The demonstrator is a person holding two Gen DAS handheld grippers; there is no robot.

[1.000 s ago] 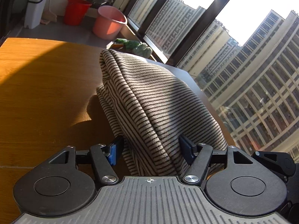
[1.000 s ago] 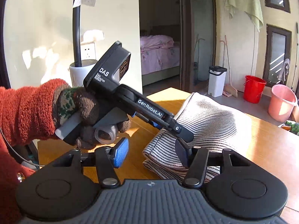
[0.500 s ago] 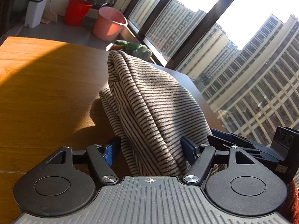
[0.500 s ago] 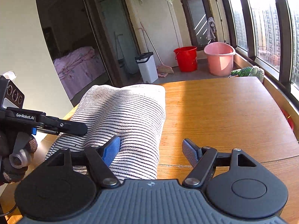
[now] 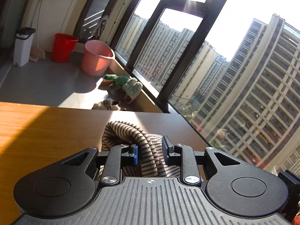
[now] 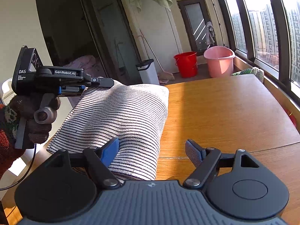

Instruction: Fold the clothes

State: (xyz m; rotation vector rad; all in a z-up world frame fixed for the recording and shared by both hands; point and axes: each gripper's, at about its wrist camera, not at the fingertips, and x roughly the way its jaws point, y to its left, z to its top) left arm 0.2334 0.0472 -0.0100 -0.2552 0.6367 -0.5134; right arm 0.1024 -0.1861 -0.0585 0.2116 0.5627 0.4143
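A cream garment with thin black stripes lies folded on the wooden table. My left gripper is shut on a bunched edge of the striped garment and lifts it off the table. From the right wrist view the left gripper grips the garment's far left corner. My right gripper is open, low over the garment's near right edge; its left finger rests on the cloth, its right finger is over bare wood.
A pink bucket, a red bucket and a white bin stand on the floor beyond the table. Slippers lie by the window wall. The table's right edge runs close to the window.
My left gripper has closed on the garment and tilted upward. The right gripper stays open near the garment's near edge, shifted slightly.
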